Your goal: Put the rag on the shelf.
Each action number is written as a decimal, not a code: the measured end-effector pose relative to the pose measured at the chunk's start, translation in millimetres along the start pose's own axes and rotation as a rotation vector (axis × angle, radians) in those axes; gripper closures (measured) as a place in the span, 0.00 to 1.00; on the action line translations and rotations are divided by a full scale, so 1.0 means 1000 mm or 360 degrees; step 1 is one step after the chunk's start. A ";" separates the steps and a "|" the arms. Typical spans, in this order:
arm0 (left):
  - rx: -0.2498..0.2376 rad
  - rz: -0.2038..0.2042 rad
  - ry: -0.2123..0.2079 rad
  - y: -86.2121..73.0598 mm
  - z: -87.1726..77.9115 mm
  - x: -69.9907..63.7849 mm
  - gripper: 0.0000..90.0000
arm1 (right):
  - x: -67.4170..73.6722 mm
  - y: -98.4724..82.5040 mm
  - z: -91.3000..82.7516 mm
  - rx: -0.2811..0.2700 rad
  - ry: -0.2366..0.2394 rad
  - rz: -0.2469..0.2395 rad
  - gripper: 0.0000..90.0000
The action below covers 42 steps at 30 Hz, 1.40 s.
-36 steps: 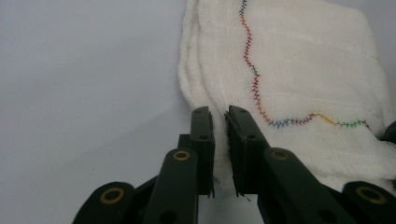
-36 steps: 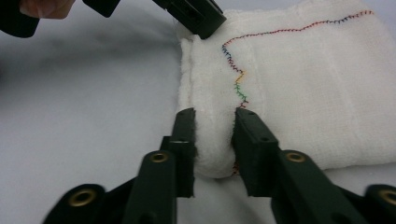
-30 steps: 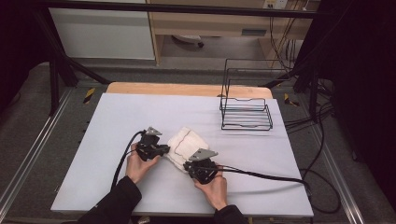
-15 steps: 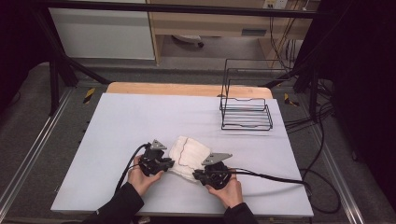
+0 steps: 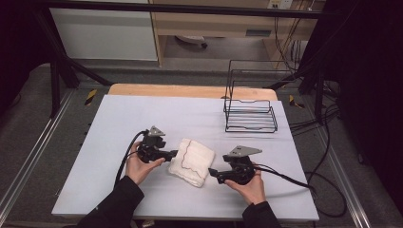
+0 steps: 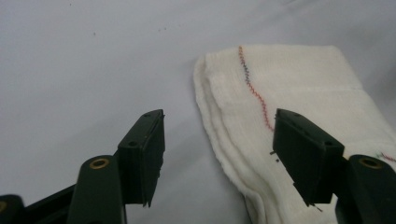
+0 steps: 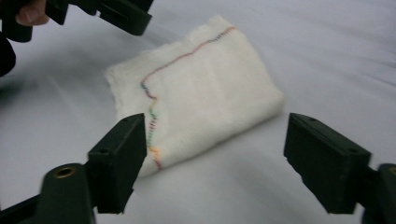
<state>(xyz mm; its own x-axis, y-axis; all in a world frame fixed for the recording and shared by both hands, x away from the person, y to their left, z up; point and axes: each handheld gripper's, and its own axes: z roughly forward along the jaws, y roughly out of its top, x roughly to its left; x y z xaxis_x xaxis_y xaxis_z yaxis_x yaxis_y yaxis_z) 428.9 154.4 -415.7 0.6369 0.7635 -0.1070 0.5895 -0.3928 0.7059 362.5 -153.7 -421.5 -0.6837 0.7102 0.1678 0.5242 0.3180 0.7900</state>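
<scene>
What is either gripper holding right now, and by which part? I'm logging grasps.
Nothing. The left gripper and right gripper have just opened; the folded white cloth with coloured stitching lies free on the table.

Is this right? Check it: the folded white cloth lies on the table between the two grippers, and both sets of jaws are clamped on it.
Not quite. The folded white cloth lies between the left gripper and right gripper, but both sets of jaws have just opened and stand clear of it, as both gripper views show.

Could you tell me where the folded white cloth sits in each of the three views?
High view: folded white cloth at lower centre, between both grippers.
Left gripper view: right half, behind the right-hand jaw.
Right gripper view: centre, beyond the open jaws.
Shared landmark: the multicoloured stitched line across it.
</scene>
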 end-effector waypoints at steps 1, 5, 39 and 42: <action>0.0000 0.0012 0.0007 0.003 0.003 0.000 0.36 | -0.003 -0.001 -0.002 0.0002 -0.0005 0.0002 0.19; 0.0006 0.0000 0.0012 0.014 0.017 0.002 0.33 | -0.018 -0.009 -0.009 -0.0032 -0.0036 0.0046 0.12; 0.0087 -0.0036 -0.0071 0.027 0.066 0.005 0.81 | -0.033 -0.018 -0.009 -0.0040 -0.0035 0.0095 0.03; 0.0092 -0.0004 -0.0048 0.027 0.066 0.001 0.85 | -0.033 -0.017 -0.008 -0.0061 -0.0039 0.0097 0.02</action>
<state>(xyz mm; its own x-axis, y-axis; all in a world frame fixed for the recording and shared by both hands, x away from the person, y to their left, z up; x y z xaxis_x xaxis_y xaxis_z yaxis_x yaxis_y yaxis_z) 478.1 111.1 -442.8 0.6494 0.7492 -0.1303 0.6182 -0.4203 0.6642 372.5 -187.8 -435.7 -0.6382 0.7429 0.2020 0.5442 0.2498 0.8009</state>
